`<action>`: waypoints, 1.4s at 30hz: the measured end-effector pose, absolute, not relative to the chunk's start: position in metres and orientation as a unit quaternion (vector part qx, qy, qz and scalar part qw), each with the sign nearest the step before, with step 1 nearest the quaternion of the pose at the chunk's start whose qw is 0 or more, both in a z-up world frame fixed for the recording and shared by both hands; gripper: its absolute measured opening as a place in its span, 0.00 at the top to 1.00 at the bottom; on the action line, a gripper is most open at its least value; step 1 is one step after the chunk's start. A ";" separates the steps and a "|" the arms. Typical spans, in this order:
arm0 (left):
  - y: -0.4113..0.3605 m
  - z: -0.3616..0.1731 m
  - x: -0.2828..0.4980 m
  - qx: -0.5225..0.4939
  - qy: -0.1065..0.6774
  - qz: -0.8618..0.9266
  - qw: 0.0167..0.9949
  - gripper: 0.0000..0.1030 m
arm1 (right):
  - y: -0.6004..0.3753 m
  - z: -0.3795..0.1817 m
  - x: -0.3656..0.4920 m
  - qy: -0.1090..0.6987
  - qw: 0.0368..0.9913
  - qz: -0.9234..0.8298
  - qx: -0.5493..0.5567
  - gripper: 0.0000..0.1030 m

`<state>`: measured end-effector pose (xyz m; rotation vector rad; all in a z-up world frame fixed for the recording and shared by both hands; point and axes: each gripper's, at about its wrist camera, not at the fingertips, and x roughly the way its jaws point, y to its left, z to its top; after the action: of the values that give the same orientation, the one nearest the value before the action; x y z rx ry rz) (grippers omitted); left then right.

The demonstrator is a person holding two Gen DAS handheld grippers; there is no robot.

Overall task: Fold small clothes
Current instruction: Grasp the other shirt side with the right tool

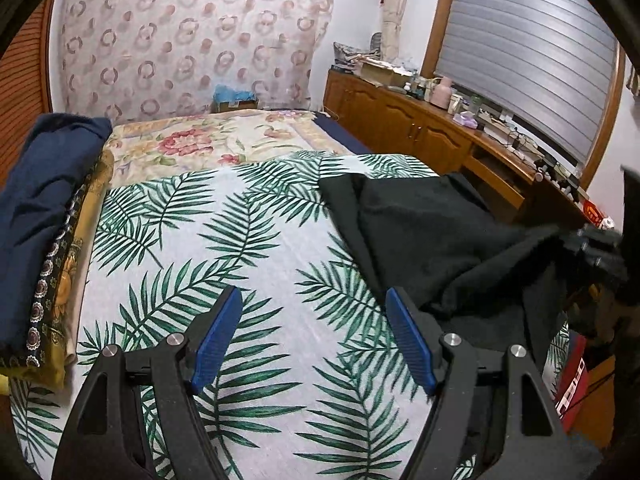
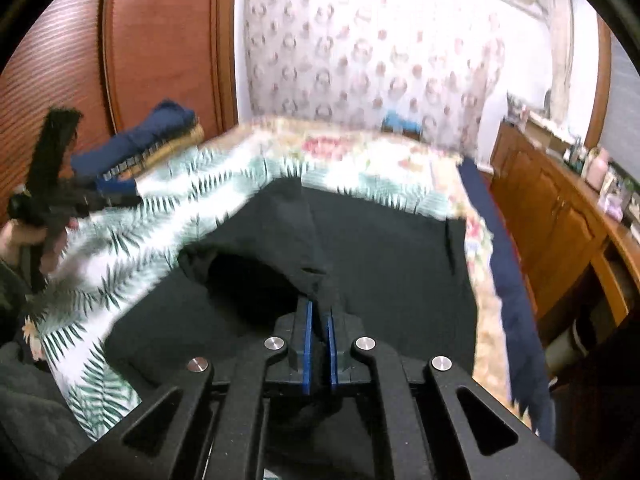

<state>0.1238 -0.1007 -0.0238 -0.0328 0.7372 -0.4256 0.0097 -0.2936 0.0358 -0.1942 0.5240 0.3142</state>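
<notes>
Right gripper point(image 2: 319, 320) fingers point(image 2: 307, 344) tight on black garment point(image 2: 384, 256).

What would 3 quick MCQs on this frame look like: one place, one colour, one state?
1. Where is the black garment?
A. on the palm-leaf sheet
B. on the wooden cabinet
C. on the floor

2. Colour of the folded cloth stacked at the bed's left edge?
A. red
B. navy blue
C. white

3. State of the left gripper?
A. shut on the garment
B. open, empty
C. shut on the sheet

Key: A, it lies on the leaf print; B, dark blue fabric; B, its blue pads stand apart, while the right gripper pinches the garment.
</notes>
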 end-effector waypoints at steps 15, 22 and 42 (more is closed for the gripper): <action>-0.122 -0.005 0.103 -0.006 0.334 -0.233 0.913 0.27 | -0.336 0.007 0.019 0.319 0.941 0.077 -0.080 0.89; -0.125 -0.003 0.100 0.003 0.327 -0.227 0.918 0.27 | -0.335 0.016 0.019 0.314 0.944 0.059 -0.084 0.65; -0.125 -0.008 0.096 0.005 0.327 -0.221 0.919 0.27 | -0.271 0.009 0.062 0.312 0.922 0.192 -0.123 0.48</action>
<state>0.0960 -0.1253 -0.0076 0.0103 0.6725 -0.4545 0.0616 -0.2710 0.0090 -0.2530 0.6412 0.3935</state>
